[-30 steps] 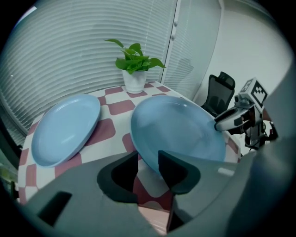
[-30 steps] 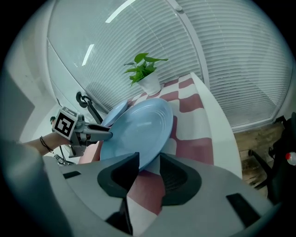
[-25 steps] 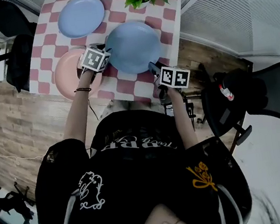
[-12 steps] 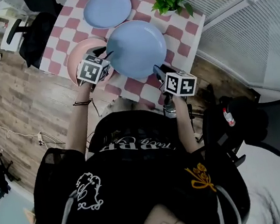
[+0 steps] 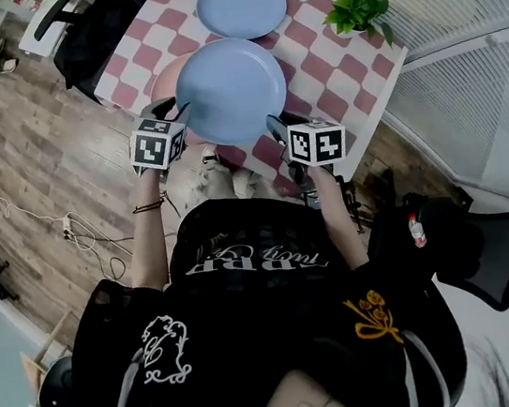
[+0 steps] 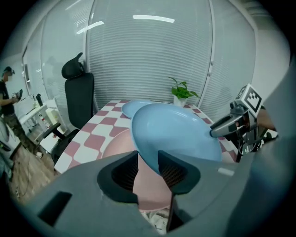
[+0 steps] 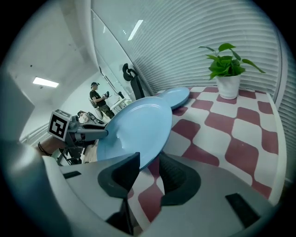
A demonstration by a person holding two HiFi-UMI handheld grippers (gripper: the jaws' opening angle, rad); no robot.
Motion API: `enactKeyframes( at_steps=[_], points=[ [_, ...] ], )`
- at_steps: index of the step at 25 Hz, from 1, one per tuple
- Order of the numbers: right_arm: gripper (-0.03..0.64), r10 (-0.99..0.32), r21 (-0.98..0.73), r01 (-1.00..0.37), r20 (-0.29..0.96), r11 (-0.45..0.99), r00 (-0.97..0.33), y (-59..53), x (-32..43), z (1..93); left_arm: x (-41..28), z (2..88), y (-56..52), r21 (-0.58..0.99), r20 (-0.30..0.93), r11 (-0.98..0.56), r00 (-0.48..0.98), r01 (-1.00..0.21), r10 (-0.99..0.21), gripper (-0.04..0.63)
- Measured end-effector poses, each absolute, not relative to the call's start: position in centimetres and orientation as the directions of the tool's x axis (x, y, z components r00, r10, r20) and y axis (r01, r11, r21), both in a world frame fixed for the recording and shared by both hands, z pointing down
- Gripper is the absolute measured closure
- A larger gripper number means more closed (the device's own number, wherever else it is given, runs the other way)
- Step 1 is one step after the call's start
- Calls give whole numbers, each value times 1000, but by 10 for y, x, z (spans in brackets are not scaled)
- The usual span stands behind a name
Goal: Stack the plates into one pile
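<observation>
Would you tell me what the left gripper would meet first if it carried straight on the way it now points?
Probably the pink plate, seen beyond the left gripper, which grips the rim of the large blue plate; depth is unclear.

Bare checkered table [image 5: 308,24] lies open between the far blue plate [image 5: 241,5] and potted plant [image 5: 360,7].

Raised plate [image 5: 230,89] and far plate [image 5: 241,5]: plain light blue; third plate [image 5: 167,78]: plain pale pink. Desk [image 5: 332,58]: pink-red and white checks, with a green plant [image 5: 359,4] in a white pot [image 7: 229,87]. Left tool [image 5: 182,114] and right tool [image 5: 274,128]: black-and-white square markers on their cubes; floor [image 5: 29,156]: brown wood grain.
</observation>
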State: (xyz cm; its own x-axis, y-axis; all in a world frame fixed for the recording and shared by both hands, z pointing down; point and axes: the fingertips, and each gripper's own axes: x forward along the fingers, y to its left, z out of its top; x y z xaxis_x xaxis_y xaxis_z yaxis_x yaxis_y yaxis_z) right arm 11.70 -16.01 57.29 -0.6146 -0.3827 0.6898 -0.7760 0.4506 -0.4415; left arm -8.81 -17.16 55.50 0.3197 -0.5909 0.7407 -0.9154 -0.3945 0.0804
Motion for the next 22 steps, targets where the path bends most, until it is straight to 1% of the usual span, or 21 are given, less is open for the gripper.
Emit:
enactKeyframes(
  at_steps=[4,10,22],
  points=[
    [486,-346,-421,-778,723,466,-598,-159,85,580,-123,570,-159,125,751,-347,317,-930,-580,449],
    [486,-307,-426,-796,760,430,-573,-151,43,600,-165,589,-157,162,770,-355,343,-921,-538,449],
    [486,-302,-396,-844,806,362,-509,-149,27,621,-182,624,-160,210,794,-390,389,-896,-467,448]
  ],
)
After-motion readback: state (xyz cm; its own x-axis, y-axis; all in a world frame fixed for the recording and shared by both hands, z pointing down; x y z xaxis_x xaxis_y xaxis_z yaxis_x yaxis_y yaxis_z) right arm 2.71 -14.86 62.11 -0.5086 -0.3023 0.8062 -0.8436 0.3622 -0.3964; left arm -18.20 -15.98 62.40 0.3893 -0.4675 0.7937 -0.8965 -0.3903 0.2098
